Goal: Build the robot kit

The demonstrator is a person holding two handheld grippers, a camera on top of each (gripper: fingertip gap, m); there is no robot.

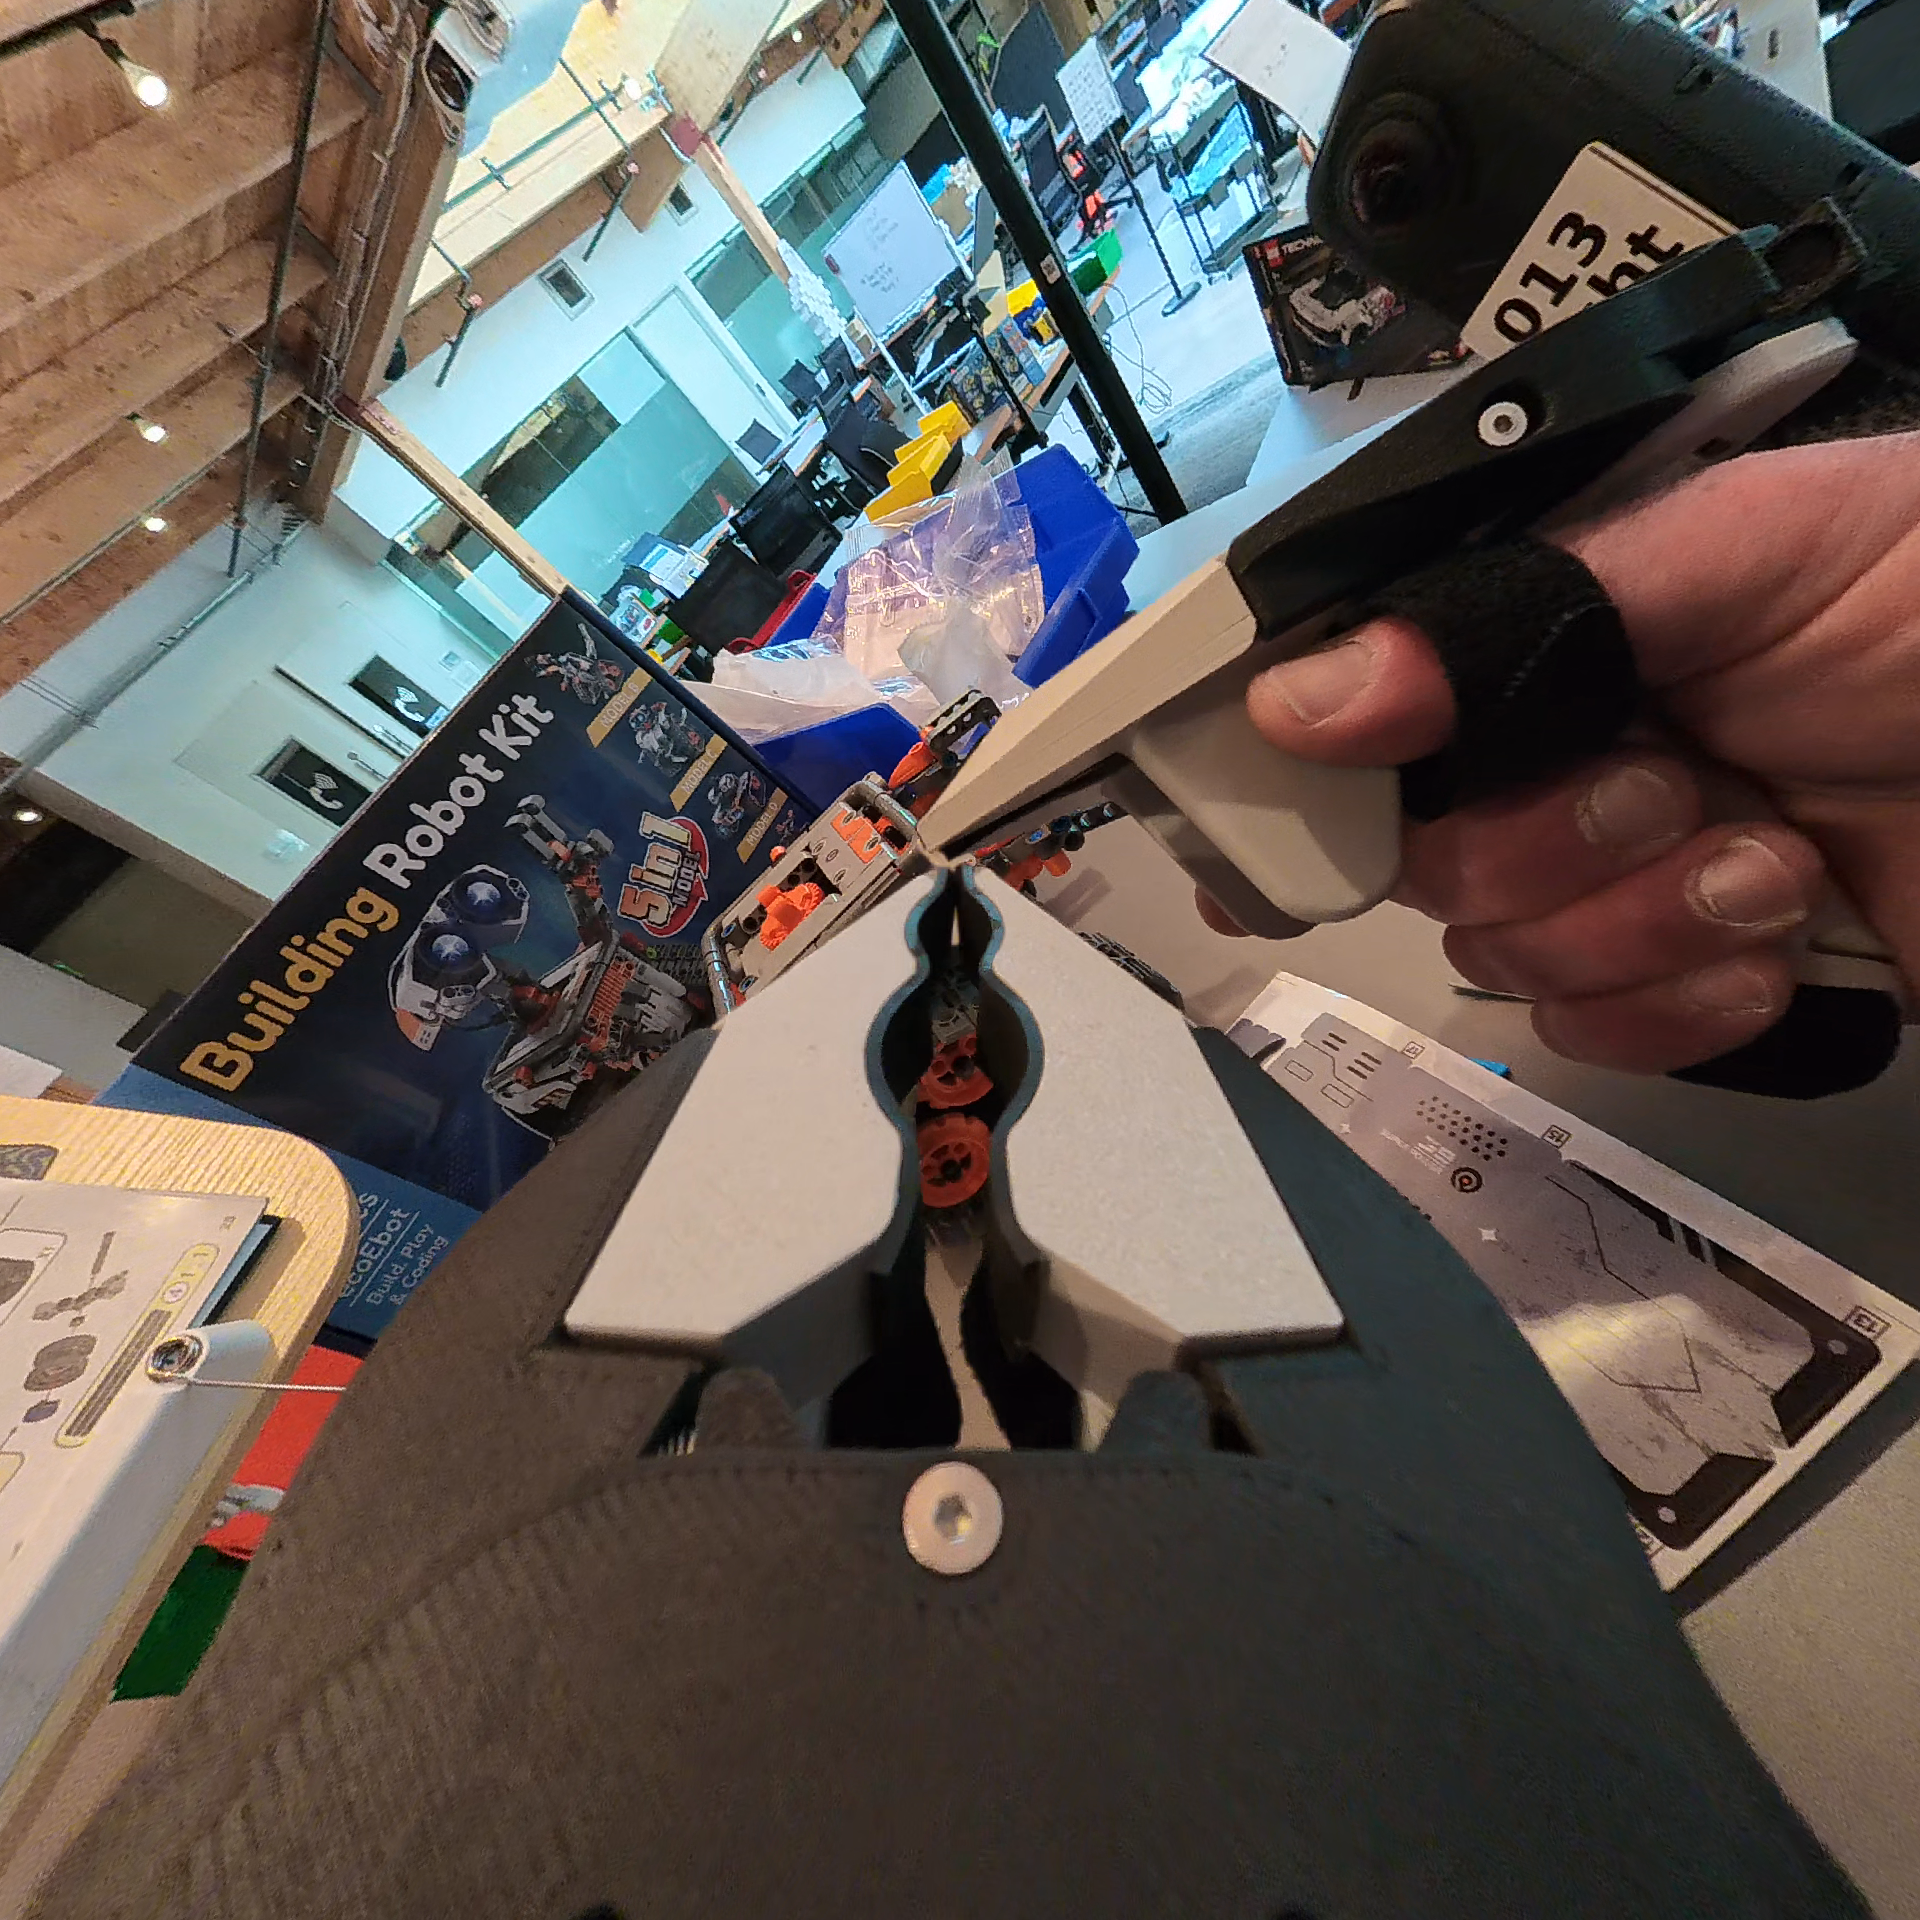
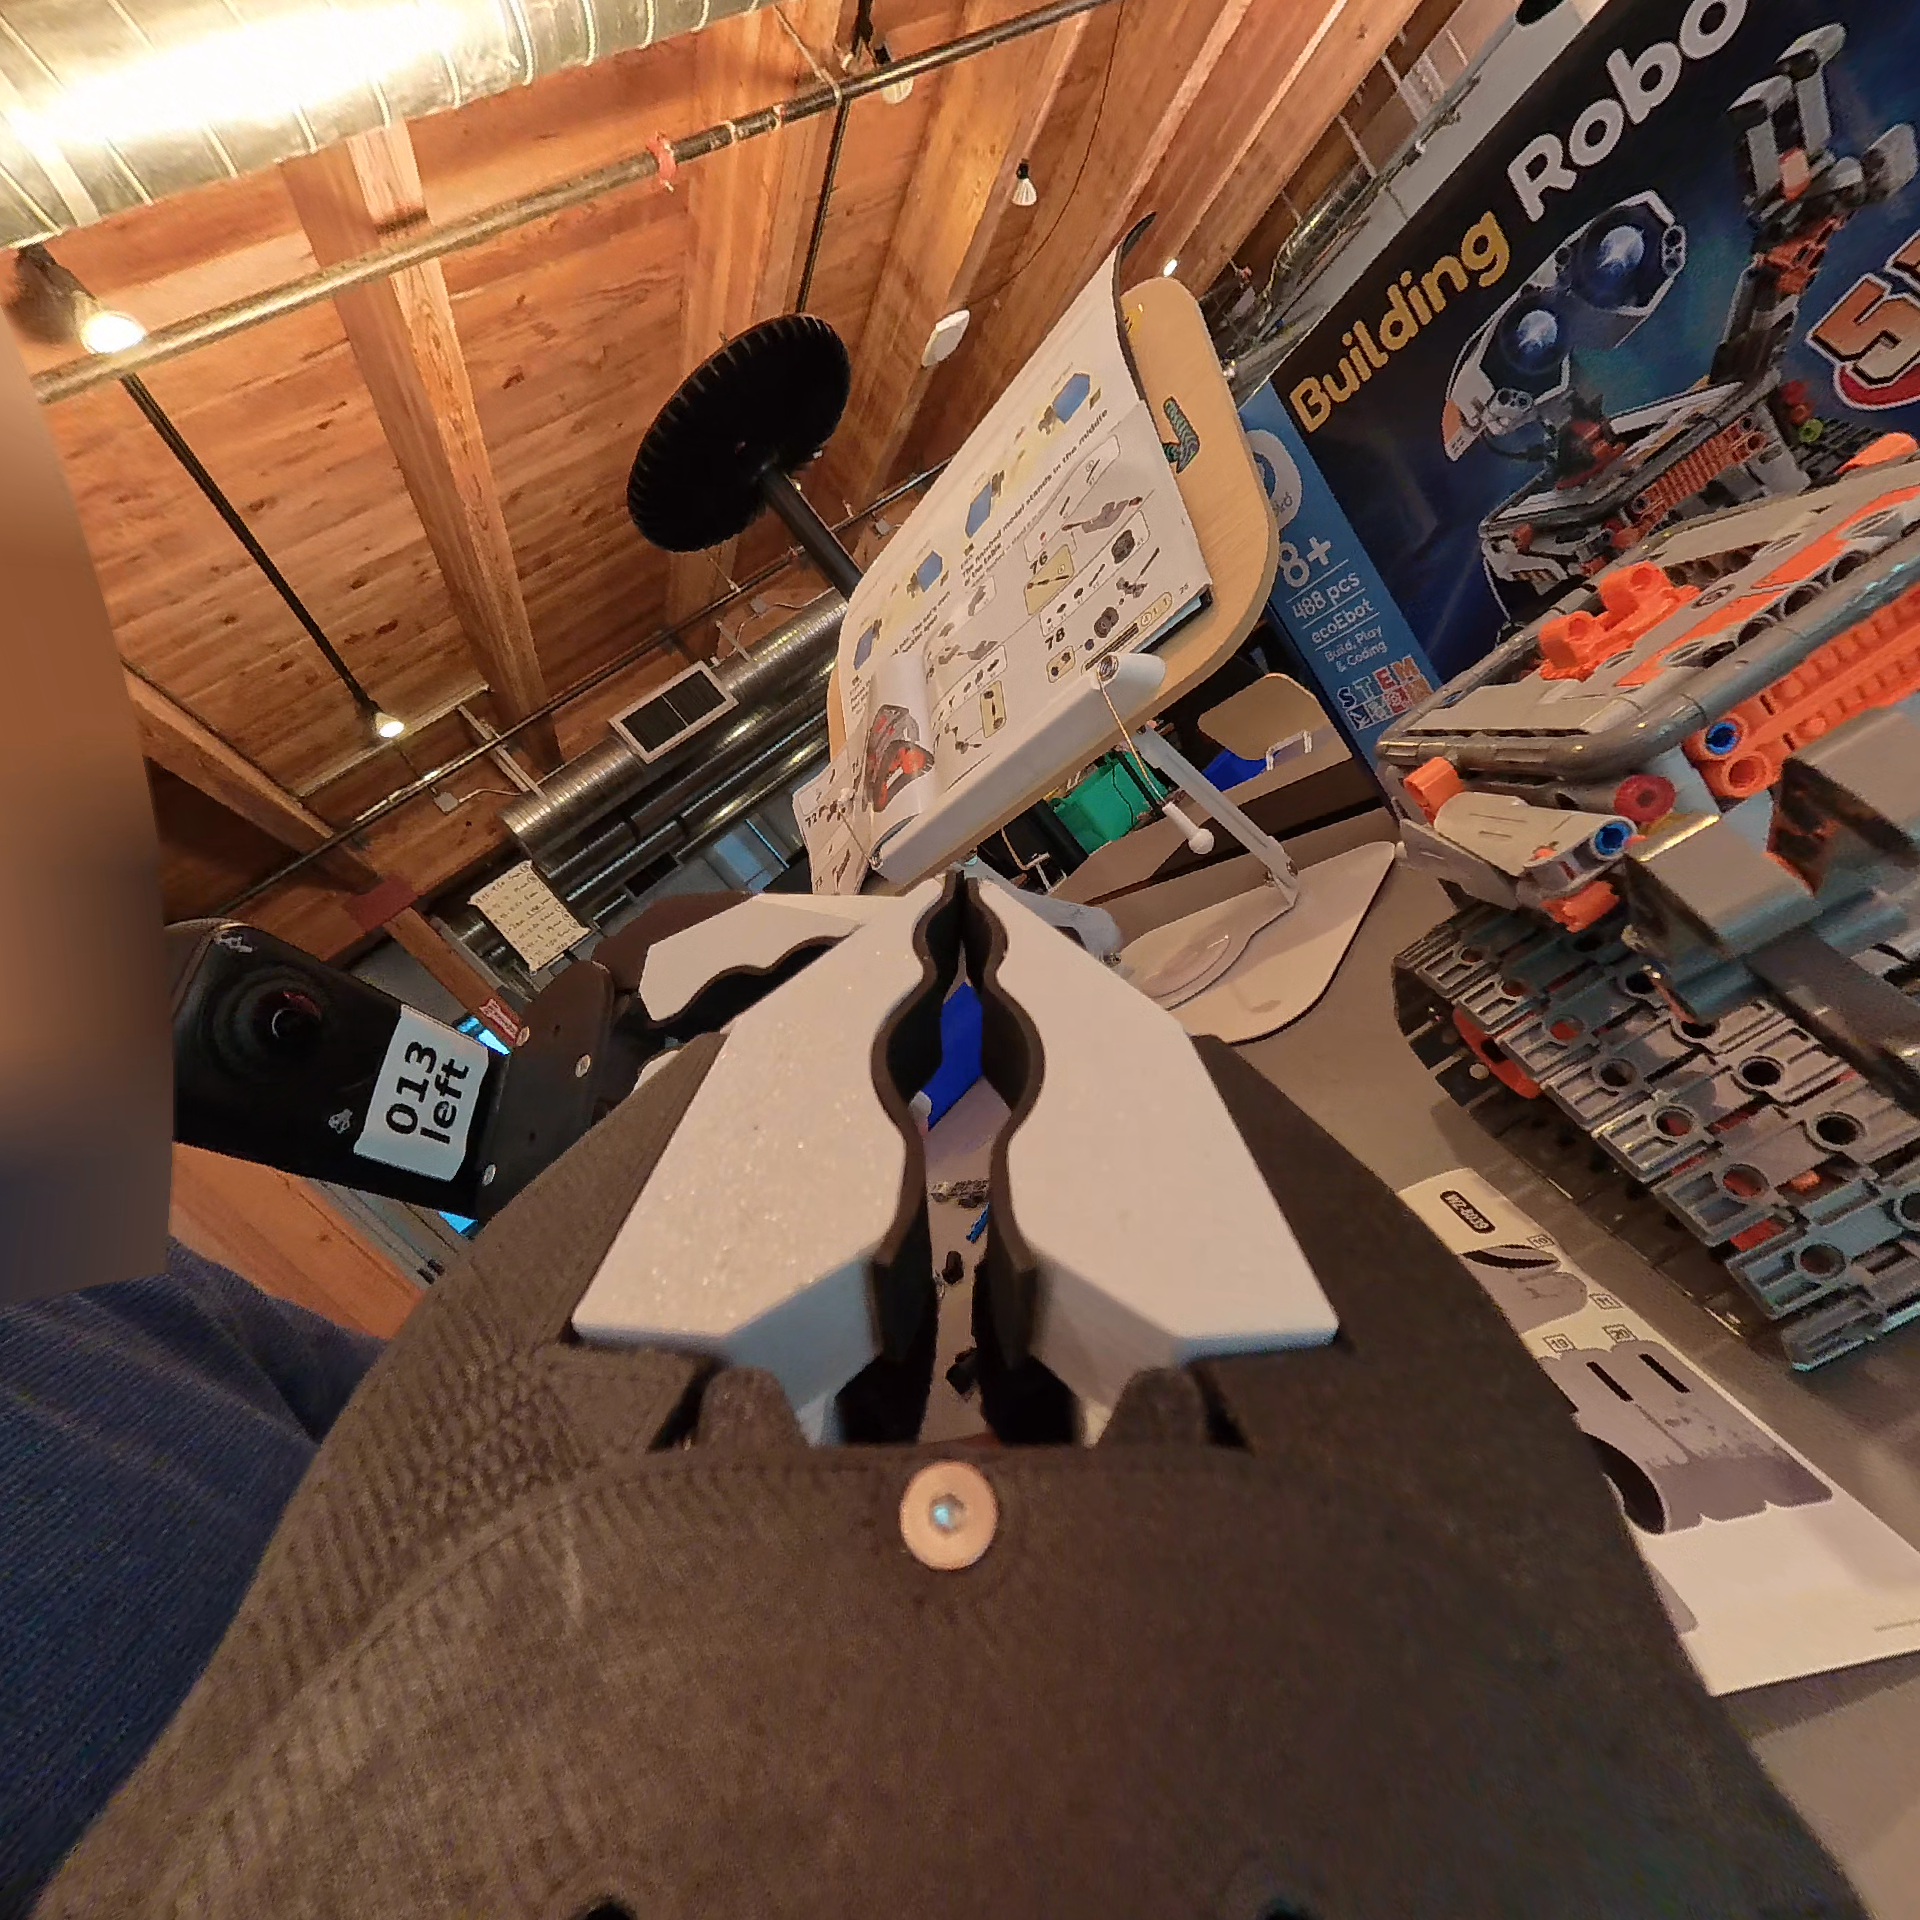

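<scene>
My left gripper is shut, its tips held up in front of a grey and orange brick-built tracked robot model. My right gripper, held by a hand, comes in from the right, also shut, and its tips touch my left tips. A thin pale sliver shows where the tips meet; I cannot tell what it is. In the right wrist view the right gripper is shut, with the left gripper's fingers just to its left. The model stands at the right.
A dark blue kit box stands behind the model. A sticker sheet lies on the grey table to the right. An open instruction booklet rests on a wooden stand. A blue bin holds plastic bags. The tips of both grippers are at nearly the same place.
</scene>
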